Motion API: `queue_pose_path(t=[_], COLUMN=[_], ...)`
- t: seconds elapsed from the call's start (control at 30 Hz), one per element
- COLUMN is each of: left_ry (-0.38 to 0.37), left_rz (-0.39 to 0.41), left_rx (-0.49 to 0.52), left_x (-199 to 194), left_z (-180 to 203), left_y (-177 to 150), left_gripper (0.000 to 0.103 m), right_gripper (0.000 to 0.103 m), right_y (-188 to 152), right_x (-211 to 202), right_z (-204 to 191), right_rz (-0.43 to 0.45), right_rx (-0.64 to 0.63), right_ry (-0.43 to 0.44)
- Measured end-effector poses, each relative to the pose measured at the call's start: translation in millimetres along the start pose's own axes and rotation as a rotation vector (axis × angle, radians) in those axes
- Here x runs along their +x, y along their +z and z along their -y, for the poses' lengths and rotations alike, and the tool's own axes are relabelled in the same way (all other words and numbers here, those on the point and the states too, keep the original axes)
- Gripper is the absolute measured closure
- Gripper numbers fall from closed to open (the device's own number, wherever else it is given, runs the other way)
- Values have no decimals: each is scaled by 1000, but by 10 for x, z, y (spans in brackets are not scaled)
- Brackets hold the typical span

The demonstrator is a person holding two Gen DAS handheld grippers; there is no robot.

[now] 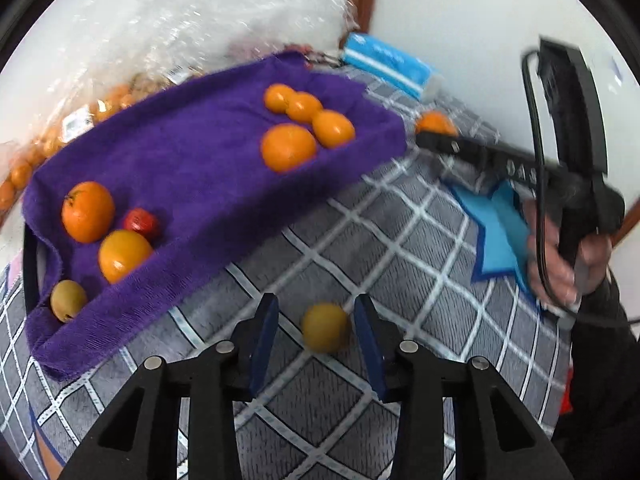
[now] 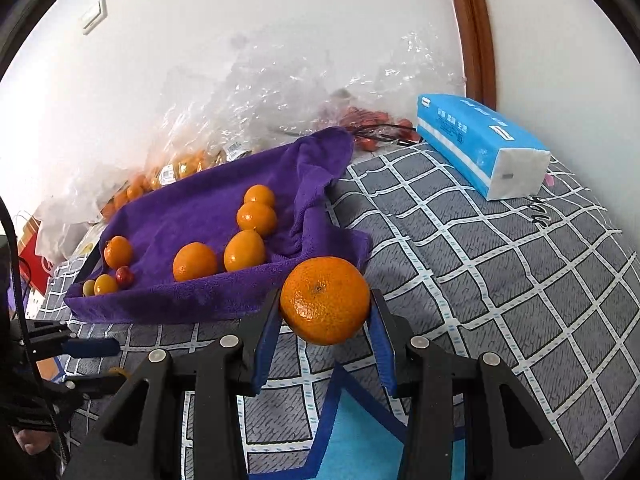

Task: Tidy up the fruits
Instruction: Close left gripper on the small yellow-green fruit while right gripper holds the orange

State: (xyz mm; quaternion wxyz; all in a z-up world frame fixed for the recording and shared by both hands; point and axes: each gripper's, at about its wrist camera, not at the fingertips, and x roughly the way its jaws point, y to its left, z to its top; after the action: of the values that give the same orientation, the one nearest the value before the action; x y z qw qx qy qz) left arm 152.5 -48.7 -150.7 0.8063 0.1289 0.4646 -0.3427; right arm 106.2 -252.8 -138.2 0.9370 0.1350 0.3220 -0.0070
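Right hand-held gripper [image 2: 325, 316] clamped on a big round dimpled orange mandarin [image 2: 325, 301], held just past the near edge of the purple towel-lined tray [image 2: 224, 300] on the grey checked bedspread [image 2: 500, 280]; squeezed only at the widest sides, so could easily pop out and roll off the soft bed, or land on the row of small smooth orange fruits [image 2: 244, 255] and scatter them. Left hand-held gripper [image 1: 316, 326] spread wide around a small yellowish round fruit [image 1: 325, 327], not gripping yet — blurry view, could nudge it away if closed off-centre.
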Motion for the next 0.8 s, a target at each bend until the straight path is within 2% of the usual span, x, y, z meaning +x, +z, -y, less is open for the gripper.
queue_pose_path(t=[0.07, 0.1, 0.17, 0.3, 0.63, 0.8], left_ry=[21, 41, 61, 43, 34, 21], left_rz=[-7, -9, 6, 52, 286, 373], left_rx=[42, 59, 75, 44, -220, -332], left_x=[20, 34, 23, -74, -447, -584], left_z=[73, 99, 128, 87, -333, -522], left_y=[-24, -26, -39, -18, 78, 71], left_gripper=[73, 79, 79, 79, 79, 79], right_gripper=[61, 61, 61, 61, 61, 61], right_y=[-1, -1, -2, -4, -8, -7], right_x=[7, 10, 9, -1, -32, -51], right_z=[-1, 0, -6, -4, -20, -42], right_rz=[-2, -3, -3, 1, 14, 25], right_rx=[1, 1, -1, 6, -2, -10], right_ry=[1, 1, 2, 3, 3, 6])
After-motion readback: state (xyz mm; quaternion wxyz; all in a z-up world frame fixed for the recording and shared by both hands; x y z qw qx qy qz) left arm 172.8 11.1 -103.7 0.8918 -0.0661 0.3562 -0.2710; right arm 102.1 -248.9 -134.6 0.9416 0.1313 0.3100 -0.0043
